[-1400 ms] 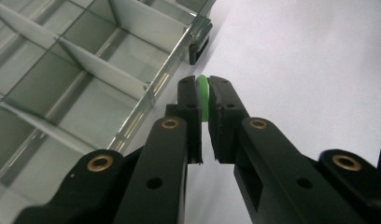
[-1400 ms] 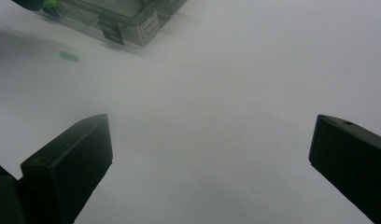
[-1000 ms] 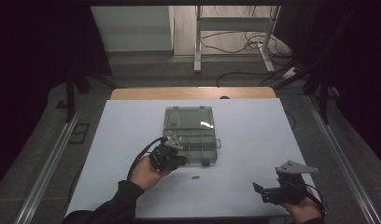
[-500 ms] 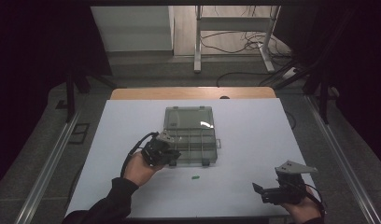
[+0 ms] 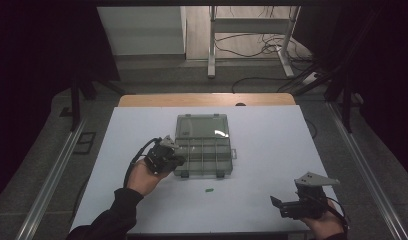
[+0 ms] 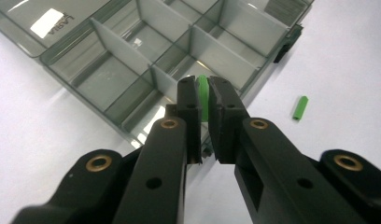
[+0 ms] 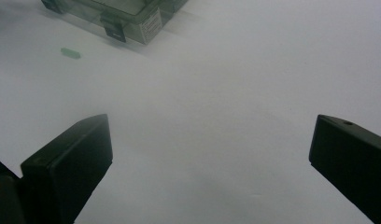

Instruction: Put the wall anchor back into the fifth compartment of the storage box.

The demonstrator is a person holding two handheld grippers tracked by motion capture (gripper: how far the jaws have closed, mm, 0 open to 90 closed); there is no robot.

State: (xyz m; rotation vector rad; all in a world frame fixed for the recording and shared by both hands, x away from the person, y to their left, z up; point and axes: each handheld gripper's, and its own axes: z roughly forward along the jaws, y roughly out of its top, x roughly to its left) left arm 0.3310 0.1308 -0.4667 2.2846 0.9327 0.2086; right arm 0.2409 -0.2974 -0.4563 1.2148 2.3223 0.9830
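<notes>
At the lower right of the high view the right gripper point(image 5: 287, 206) rests on the table point(image 5: 272, 150), jaws wide and empty. At centre, the left gripper point(image 5: 178, 159), clamped on a green peg point(image 6: 203, 95), has shifted from the table to the box point(image 5: 204, 145) edge, so a drop into a compartment looks next. A second peg point(image 5: 209, 190) lies below the box.

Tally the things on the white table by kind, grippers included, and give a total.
Green plastic pieces: 2, one clamped in the left hand-held gripper as green piece, one loose green piece on the table.
Clear compartment box: 1, lid open.
Hand-held grippers: 2, the second being the right hand-held gripper, jaws apart.
Total: 5.
</notes>
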